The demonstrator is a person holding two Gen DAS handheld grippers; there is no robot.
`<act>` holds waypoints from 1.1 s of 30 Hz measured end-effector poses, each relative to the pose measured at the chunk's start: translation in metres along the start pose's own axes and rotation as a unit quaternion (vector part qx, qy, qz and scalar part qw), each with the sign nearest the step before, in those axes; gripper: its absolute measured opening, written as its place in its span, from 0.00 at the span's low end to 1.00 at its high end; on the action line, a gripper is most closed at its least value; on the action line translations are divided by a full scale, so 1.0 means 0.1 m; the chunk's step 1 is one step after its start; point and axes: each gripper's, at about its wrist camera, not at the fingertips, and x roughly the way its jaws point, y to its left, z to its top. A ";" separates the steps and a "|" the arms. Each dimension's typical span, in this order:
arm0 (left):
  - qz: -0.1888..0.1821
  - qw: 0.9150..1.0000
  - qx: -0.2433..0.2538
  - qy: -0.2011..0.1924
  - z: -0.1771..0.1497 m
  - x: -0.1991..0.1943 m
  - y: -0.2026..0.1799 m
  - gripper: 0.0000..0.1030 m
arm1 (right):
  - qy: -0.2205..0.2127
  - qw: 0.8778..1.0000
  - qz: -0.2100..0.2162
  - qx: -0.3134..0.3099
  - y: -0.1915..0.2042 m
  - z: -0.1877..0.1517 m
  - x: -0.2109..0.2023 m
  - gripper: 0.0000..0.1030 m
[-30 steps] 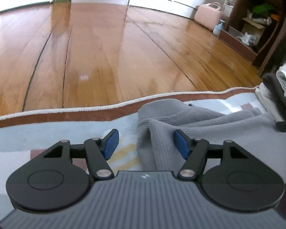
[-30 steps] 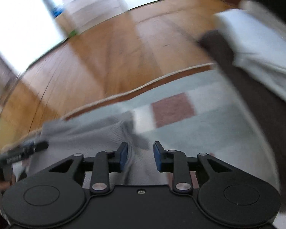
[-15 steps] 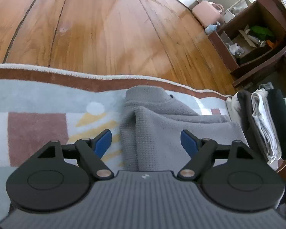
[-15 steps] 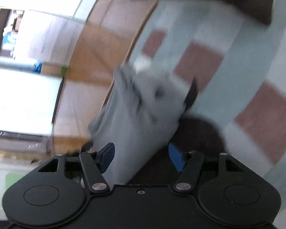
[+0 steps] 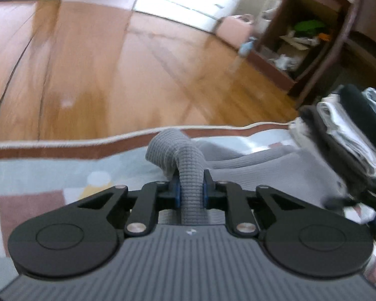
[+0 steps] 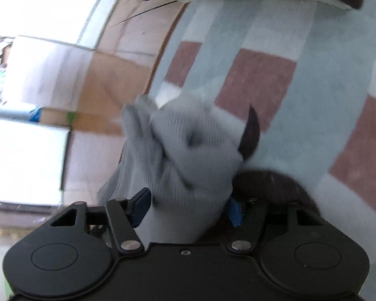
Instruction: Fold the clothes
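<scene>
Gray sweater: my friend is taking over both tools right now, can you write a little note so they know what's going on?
Left tool: closing, pads already pinching a fold of the gray sweater.
Right tool: open wide, sweater bunched between its fingers, not pinched.
Things: sweater lies crumpled on the rug; folded pile sits at the rug's right end.
Done: some clothes already stacked.
Left: get a right-side grip, spread the sweater flat, fold it, add it to the pile.
</scene>
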 end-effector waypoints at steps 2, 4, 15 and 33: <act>0.001 1.000 0.018 0.001 0.05 -0.01 -0.07 0.13 | -0.022 0.999 -0.007 -0.034 0.14 0.08 0.02 0.52; -0.005 1.000 0.015 0.002 0.07 -0.01 -0.08 0.13 | -0.037 0.993 -0.008 -0.113 0.33 0.09 0.02 0.37; -0.048 0.998 -0.015 0.031 0.01 -0.01 0.03 0.18 | -0.068 0.961 -0.052 -0.261 0.62 0.10 0.02 0.46; -0.085 0.981 -0.157 0.072 -0.07 0.14 0.28 0.16 | -0.035 0.990 -0.046 -0.129 0.46 0.23 0.08 0.33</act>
